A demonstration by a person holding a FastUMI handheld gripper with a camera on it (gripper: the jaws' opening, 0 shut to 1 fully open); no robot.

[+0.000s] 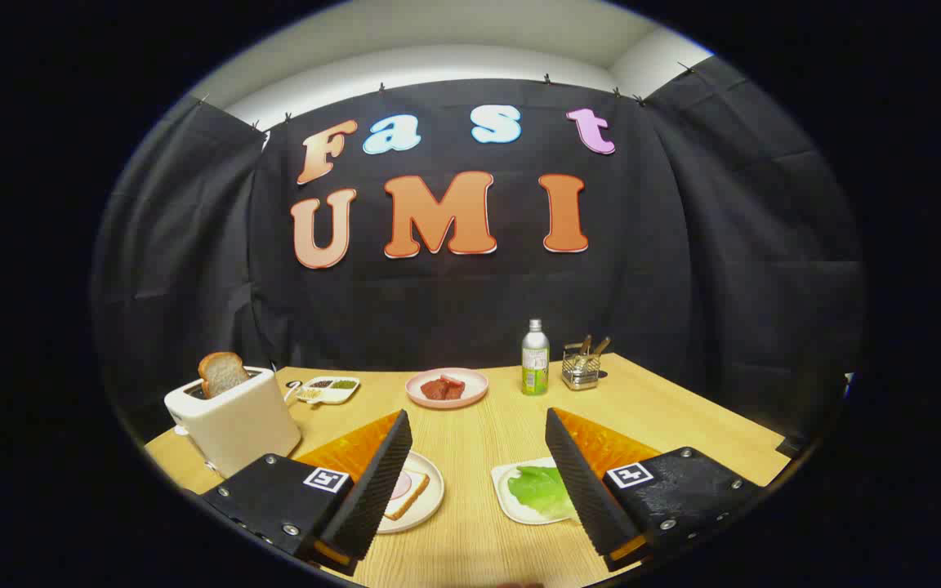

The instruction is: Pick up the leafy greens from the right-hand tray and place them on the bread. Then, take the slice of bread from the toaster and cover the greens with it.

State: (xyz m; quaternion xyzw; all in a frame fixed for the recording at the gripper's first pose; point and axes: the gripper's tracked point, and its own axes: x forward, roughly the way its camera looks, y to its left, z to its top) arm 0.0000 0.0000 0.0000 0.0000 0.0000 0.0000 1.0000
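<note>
Nothing of the task is being shown as done yet, by the look of things. Nearest, the gripper (470, 482) is being held above the table's (470, 523) near edge with its fingers spread wide apart and nothing between them. Just beside the right finger, the leafy greens (542, 488) are lying untouched on the right-hand tray (511, 500). Partly behind the left finger, the plate (430, 490) is carrying the bread (407, 495), with a pink slice on it and no greens yet. Further off, at the table's left edge, the toaster (232, 425) is holding the second slice of bread (222, 373) upright. Both placements are judged as left to do. Towards the far edge, a pink dish (447, 387), a bottle (534, 358) and a wire holder (580, 367) are standing.
</note>
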